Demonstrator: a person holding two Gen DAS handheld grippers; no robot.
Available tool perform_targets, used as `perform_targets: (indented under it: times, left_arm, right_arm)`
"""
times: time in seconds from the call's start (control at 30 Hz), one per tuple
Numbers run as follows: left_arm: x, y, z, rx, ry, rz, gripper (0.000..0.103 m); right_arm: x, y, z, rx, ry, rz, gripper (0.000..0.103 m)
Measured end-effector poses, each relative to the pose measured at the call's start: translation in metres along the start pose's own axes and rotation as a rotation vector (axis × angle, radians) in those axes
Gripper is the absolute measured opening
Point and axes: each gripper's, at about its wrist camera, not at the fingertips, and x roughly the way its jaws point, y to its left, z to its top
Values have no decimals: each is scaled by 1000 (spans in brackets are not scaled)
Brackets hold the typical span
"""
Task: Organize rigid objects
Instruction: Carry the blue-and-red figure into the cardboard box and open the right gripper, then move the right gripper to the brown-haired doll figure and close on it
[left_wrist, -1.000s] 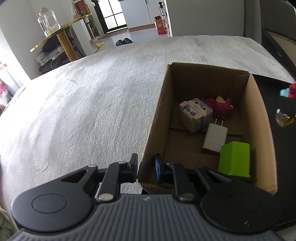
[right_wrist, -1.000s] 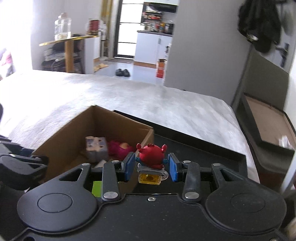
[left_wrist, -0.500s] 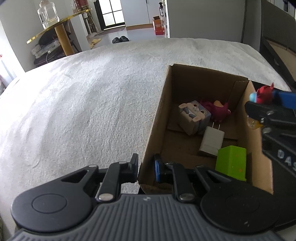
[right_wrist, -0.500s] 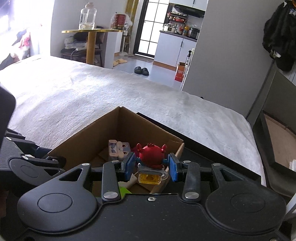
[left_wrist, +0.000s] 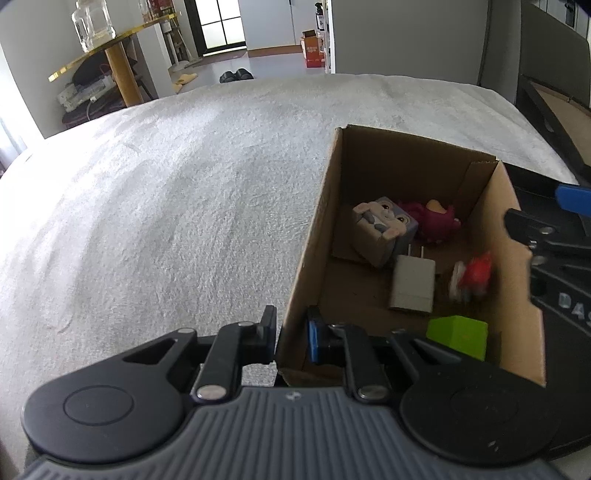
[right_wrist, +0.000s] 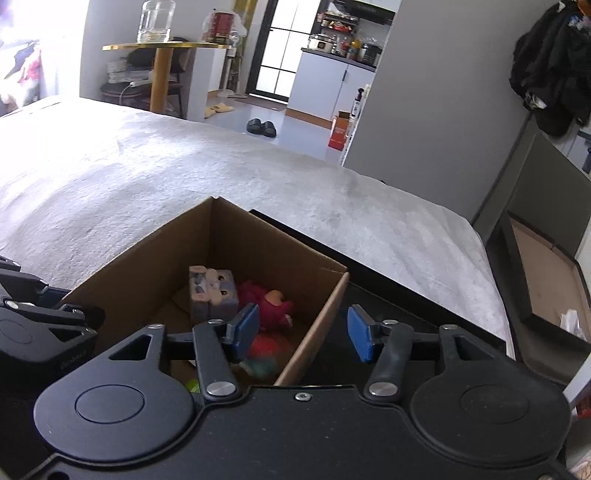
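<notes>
A brown cardboard box stands on the white bedspread. My left gripper is shut on the box's near left wall. Inside lie a grey rabbit cube, a magenta toy, a white charger and a green block. The red crab toy is blurred inside the box, below my right gripper, which is open and empty over the box's right wall.
A black tray lies under and right of the box. The white bedspread spreads left and behind. A gold side table with a glass jar stands beyond the bed. A dark flat case sits to the right.
My right gripper moved over the box and opened, letting go of the red crab toy, which dropped into the box. My left gripper kept its grip on the box wall.
</notes>
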Motion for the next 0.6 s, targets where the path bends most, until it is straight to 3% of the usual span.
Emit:
perform_targets:
  times: [0.6]
  left_arm:
    - [-2, -13, 0, 52, -1, 73, 18]
  right_arm:
    - [-17, -42, -30, 107, 11, -39, 60]
